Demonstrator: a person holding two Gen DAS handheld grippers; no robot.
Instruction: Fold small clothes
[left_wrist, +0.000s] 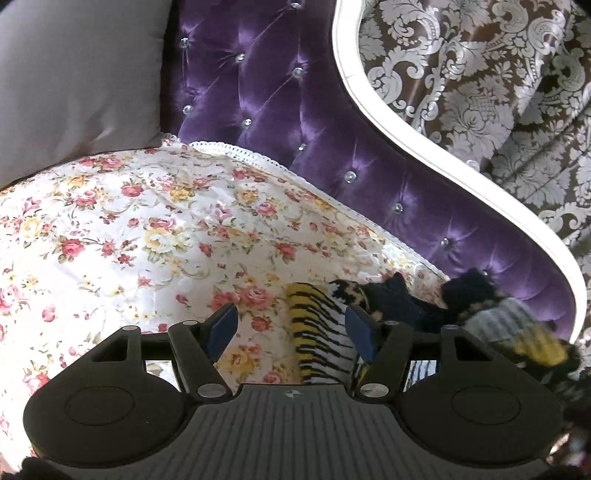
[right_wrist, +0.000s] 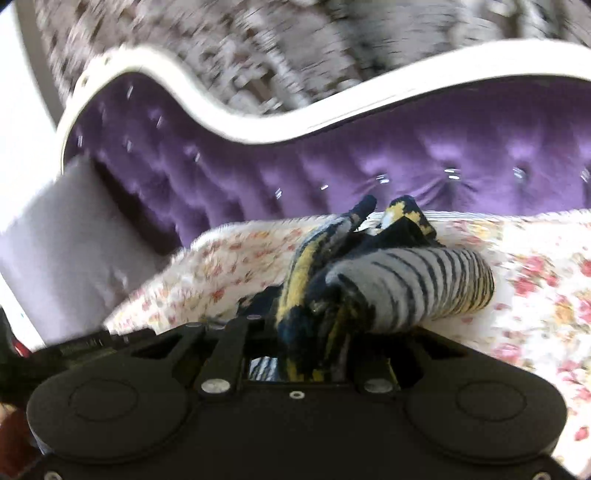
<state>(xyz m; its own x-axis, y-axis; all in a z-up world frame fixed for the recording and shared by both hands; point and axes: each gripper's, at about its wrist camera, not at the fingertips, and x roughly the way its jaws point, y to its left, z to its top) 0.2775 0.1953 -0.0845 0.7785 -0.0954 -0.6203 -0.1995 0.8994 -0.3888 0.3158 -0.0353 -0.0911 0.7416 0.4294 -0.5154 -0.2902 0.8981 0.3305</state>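
Two claws, split roles. Right claw (right_wrist: 314, 332) is clamped on a striped sock (right_wrist: 413, 284), bunched and lifted off the bed (right_wrist: 535, 280), probably to carry it over for folding. Left claw (left_wrist: 291, 328) hangs open and empty above another sock (left_wrist: 317, 332), which lies flat on the bed, ready to pin it.

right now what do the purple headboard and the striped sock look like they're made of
Purple headboard: looks like satin or velvet upholstery, going by its glossy sheen, with deep tufting pinned by crystal-like studs; its white rim looks like painted wood or plastic. Striped sock: soft, fuzzy knit, matte, with yellow, white and black bands.
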